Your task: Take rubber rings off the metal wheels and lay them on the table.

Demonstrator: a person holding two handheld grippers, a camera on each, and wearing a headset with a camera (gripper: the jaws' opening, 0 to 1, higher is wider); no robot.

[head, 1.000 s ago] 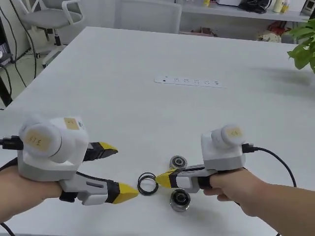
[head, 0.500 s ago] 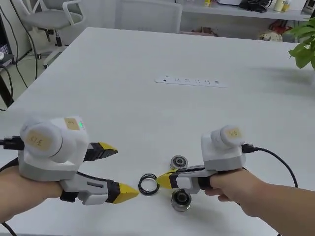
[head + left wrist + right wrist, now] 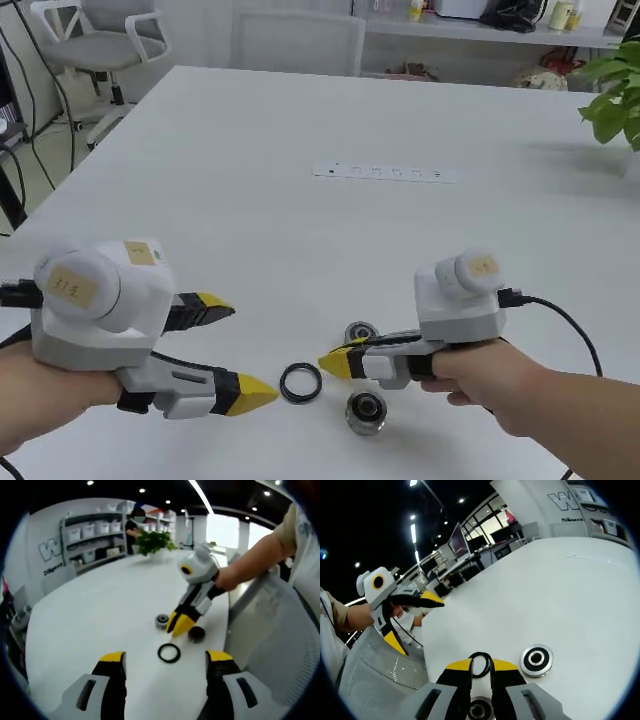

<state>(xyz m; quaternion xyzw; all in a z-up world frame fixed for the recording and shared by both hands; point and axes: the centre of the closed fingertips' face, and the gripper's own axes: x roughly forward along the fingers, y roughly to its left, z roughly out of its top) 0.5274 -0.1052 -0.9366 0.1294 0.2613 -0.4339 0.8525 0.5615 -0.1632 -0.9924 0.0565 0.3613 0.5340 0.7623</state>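
A black rubber ring [image 3: 300, 382] lies flat on the near part of a white table [image 3: 300, 230], free of both grippers.

Just right of the ring sit two bare metal wheels: the far metal wheel [image 3: 361, 332] and the near metal wheel [image 3: 366, 410], close together but apart. The right gripper [image 3: 335, 362] reaches in from the right between the wheels. Its yellow-tipped jaws are drawn close with only a slim gap, gripping nothing, and their tips are just beside the ring. In the right gripper view the ring [image 3: 480, 662] shows through that gap. The left gripper [image 3: 235, 350] hovers left of the ring with its jaws spread wide and empty. Farther off, a white power strip [image 3: 385, 172] lies mid-table. A green plant [image 3: 615, 95] stands at the far right.
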